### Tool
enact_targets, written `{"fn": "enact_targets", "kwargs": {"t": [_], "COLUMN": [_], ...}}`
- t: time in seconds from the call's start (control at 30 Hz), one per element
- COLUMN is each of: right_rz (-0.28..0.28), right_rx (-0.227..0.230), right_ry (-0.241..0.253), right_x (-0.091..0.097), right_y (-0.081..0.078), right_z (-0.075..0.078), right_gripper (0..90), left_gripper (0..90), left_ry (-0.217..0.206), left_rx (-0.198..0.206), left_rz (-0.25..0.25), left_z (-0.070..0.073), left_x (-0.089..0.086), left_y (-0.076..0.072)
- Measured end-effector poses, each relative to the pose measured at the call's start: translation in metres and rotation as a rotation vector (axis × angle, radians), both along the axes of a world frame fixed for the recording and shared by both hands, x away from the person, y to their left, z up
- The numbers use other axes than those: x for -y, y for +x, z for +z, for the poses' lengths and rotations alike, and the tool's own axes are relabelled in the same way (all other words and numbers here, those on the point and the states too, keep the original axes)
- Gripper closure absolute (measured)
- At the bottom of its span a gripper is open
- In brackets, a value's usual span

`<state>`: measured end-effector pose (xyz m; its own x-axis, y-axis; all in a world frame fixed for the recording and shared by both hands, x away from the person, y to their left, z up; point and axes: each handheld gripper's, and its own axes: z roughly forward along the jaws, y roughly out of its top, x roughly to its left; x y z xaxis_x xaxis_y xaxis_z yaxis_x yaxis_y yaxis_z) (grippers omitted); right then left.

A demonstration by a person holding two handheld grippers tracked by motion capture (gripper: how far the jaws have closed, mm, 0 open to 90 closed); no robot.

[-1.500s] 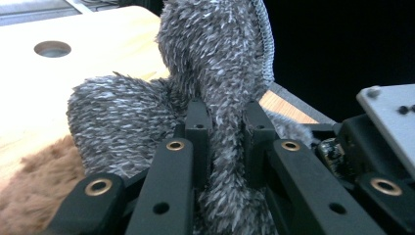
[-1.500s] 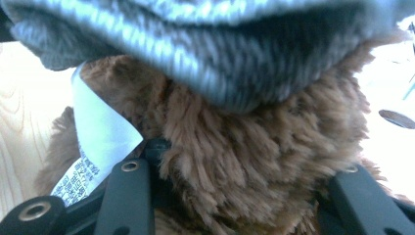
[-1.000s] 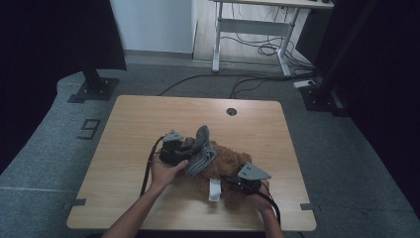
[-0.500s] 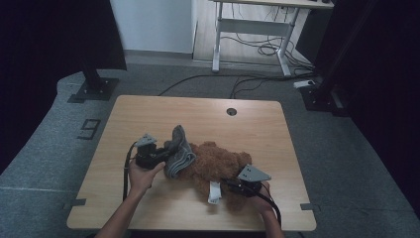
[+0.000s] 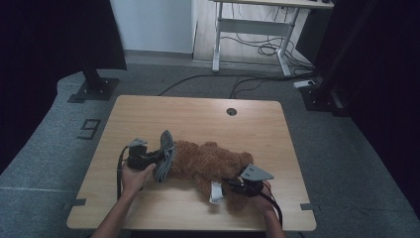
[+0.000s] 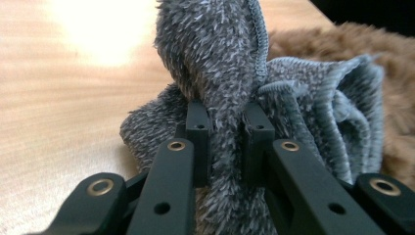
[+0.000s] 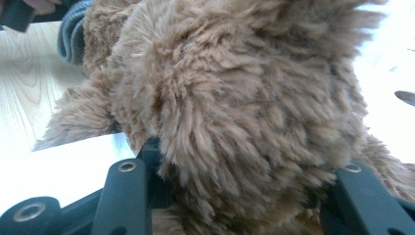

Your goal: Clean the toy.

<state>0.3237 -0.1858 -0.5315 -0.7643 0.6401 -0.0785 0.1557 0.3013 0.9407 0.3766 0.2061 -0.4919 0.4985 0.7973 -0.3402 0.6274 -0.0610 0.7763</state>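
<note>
Presently, the left gripper (image 5: 154,159) has its two black jaws drawn close on a fold of the grey fluffy microfibre cloth (image 5: 165,155); in the left gripper view the pads press into the nap from both sides, and the cloth (image 6: 274,98) bunches up above and to the right of them. In the high view the cloth stands in a rumpled ridge on the light wooden table (image 5: 198,111), touching the left end of the brown plush teddy bear (image 5: 208,163), which lies lengthways across the table's near half. The right gripper (image 5: 233,187) sits at the bear's near right side, beside a white sewn-in label (image 5: 216,192). In the right gripper view its jaws stand partly apart with the bear's fur (image 7: 235,117) bulging between them, pressed against both. The person's hands hold both grippers from the near edge.
</note>
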Motion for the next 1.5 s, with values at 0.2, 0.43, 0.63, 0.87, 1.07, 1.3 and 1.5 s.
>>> {"fn": "enact_targets", "kwargs": {"t": [0.2,0.43,0.63,0.87,1.07,1.3,1.5], "right_rz": [-0.007,-0.013,-0.012,-0.018,-0.013,-0.009,-0.009], "right_rx": [-0.007,-0.006,-0.009,-0.027,-0.025,-0.028,-0.024], "right_ry": [0.006,0.007,0.008,-0.003,-0.003,0.002,-0.002], "right_x": [0.002,0.0,0.0,0.001,0.0,0.001,-0.001], "right_y": [0.002,0.001,0.002,0.003,0.002,0.003,0.002], "right_z": [-0.001,-0.001,-0.001,-0.004,-0.004,-0.005,-0.005], "right_gripper": [48.1,48.0,47.7,47.8,48.1,48.1,48.1], "left_gripper": [78.0,78.0,77.7,77.4,77.6,77.8,77.8], "left_ry": [-0.058,-0.034,0.019,0.077,0.098,0.048,0.025], "left_rx": [0.092,0.122,0.112,0.141,0.162,0.132,0.149], "left_rz": [-0.101,-0.275,-0.393,-0.367,-0.293,-0.201,-0.142], "left_z": [0.041,0.066,0.059,0.046,0.045,0.034,0.041], "left_x": [0.03,0.108,0.176,0.187,0.158,0.105,0.064], "left_y": [-0.013,-0.016,-0.025,-0.026,-0.021,-0.013,-0.011]}}
